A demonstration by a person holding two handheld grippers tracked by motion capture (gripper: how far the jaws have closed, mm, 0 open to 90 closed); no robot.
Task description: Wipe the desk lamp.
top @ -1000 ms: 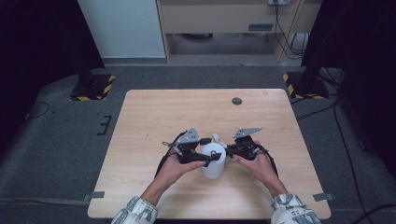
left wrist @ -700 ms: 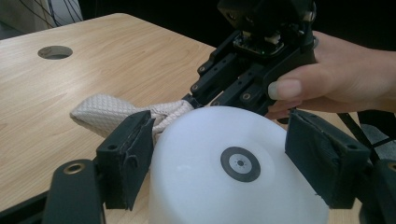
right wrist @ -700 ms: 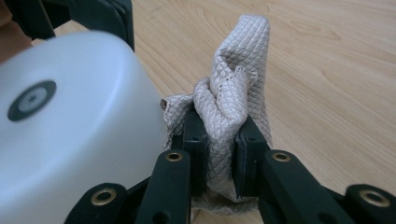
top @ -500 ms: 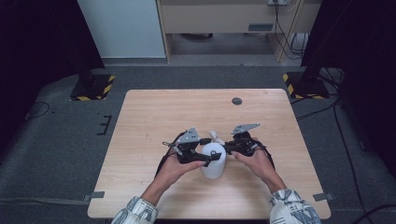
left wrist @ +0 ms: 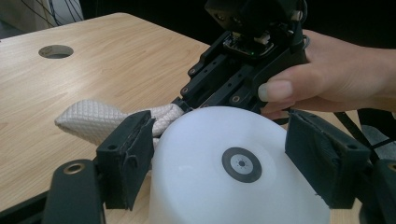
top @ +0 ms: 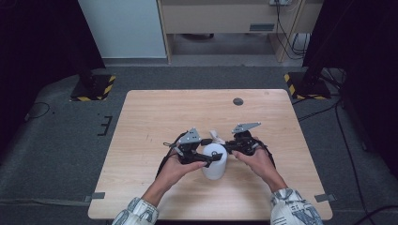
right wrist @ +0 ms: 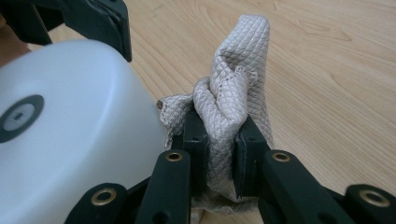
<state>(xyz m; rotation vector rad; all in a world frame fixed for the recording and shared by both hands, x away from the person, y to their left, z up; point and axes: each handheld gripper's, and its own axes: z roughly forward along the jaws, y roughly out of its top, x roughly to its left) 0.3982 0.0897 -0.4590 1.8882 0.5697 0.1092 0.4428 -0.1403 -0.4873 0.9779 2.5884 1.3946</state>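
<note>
My left tool has its jaws spread wide around a white upturned container, the pads pressing its sides; it stands on the worktop near the front edge, between my hands. My right tool is clamped tight on a folded, quilted beige cloth, which lies against the container's side. From above, the cloth is a small pale scrap behind the container. The container's lower part is cut off in both gripper views.
</note>
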